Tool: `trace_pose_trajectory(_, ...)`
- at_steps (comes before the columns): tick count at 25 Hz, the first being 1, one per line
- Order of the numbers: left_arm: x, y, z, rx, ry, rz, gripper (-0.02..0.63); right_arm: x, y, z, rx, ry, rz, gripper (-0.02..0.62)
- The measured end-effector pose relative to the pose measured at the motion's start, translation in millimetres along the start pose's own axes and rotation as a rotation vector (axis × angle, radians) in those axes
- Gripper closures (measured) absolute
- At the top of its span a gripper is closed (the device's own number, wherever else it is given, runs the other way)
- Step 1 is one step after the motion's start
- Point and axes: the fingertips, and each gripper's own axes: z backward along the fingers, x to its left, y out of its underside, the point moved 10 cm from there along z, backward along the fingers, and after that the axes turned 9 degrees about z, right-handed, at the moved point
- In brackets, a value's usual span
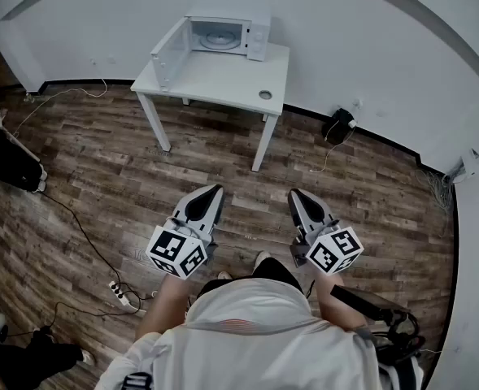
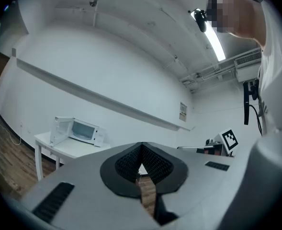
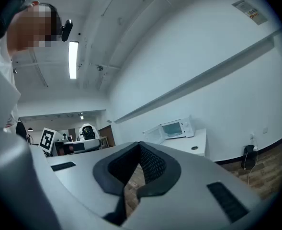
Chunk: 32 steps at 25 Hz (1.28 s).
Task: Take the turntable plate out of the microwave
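We hold both grippers level above the floor (image 1: 101, 185), well short of the table (image 1: 223, 80). Left gripper (image 1: 214, 190): jaws pressed together, nothing between them. Right gripper (image 1: 298, 195): closed too, and empty. The plate (image 1: 219, 36) sits inside the microwave (image 1: 255, 31) on the table, door (image 1: 167, 51) swung open, well apart from both grippers.

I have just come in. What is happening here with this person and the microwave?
A person stands on the wooden floor, some way back from a white table that carries a microwave. The microwave door is swung open, and the turntable plate lies inside. The person holds the left gripper and the right gripper out in front. Both have their jaws shut with nothing between them. Neither is near the microwave, so the plate is not yet touched.
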Motion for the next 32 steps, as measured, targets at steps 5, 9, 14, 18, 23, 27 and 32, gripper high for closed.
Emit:
trace_pose_trajectory(5,20,-1,11,-0.002,-0.029,0.02,0.595,6,2,-25,0.006,-0.026,-0.01,0.592)
trace_pose_trajectory(9,38,-6,16,-0.019,-0.069,0.022,0.595,7,7,-55,0.012,-0.075,-0.018,0.592)
trace_pose_trajectory(14,60,-12,12,-0.035,-0.108,0.014,0.595,1,10,-90,-0.003,-0.124,-0.027,0.592)
trace_pose_trajectory(18,78,-18,-9,-0.036,-0.125,0.007,0.595,-18,12,-118,-0.006,-0.146,-0.04,0.592)
trace_pose_trajectory(23,100,-31,-48,-0.029,-0.132,0.008,0.595,-51,5,-155,-0.006,-0.157,-0.056,0.592)
trace_pose_trajectory(27,118,-44,-91,-0.017,-0.132,0.002,0.595,-88,-4,-189,-0.02,-0.164,-0.068,0.592)
trace_pose_trajectory(32,141,-54,-141,-0.007,-0.144,0.006,0.595,-131,-6,-225,-0.012,-0.177,-0.092,0.592)
